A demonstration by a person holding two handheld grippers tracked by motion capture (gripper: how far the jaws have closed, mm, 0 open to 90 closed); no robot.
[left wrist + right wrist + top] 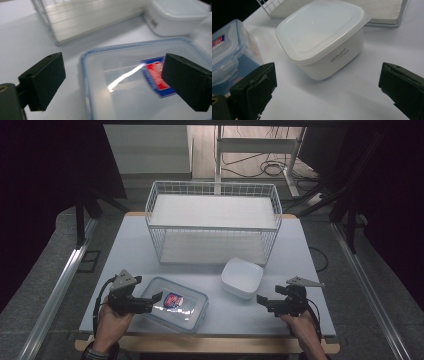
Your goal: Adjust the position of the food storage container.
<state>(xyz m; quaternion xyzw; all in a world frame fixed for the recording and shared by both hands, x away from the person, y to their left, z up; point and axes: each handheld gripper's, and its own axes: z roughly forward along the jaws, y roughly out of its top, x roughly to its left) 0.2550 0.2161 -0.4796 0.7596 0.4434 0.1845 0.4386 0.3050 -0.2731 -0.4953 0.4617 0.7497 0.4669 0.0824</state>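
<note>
Dark room, white table [125,255] w/ wire basket [212,222]; both tools [155,301] [261,301] spread, empty.

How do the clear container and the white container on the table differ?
The clear container is see-through, with a blue-rimmed lid and a red and blue label; the white container is opaque with a plain white lid. The clear one is rectangular and flatter, the white one squarer. Both sit lidded on the table, in front of the wire basket.

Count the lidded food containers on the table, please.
2. The clear container with the blue-rimmed lid lies near the front left, under the left gripper. The white container stands right of it, just in front of the wire basket.
</note>
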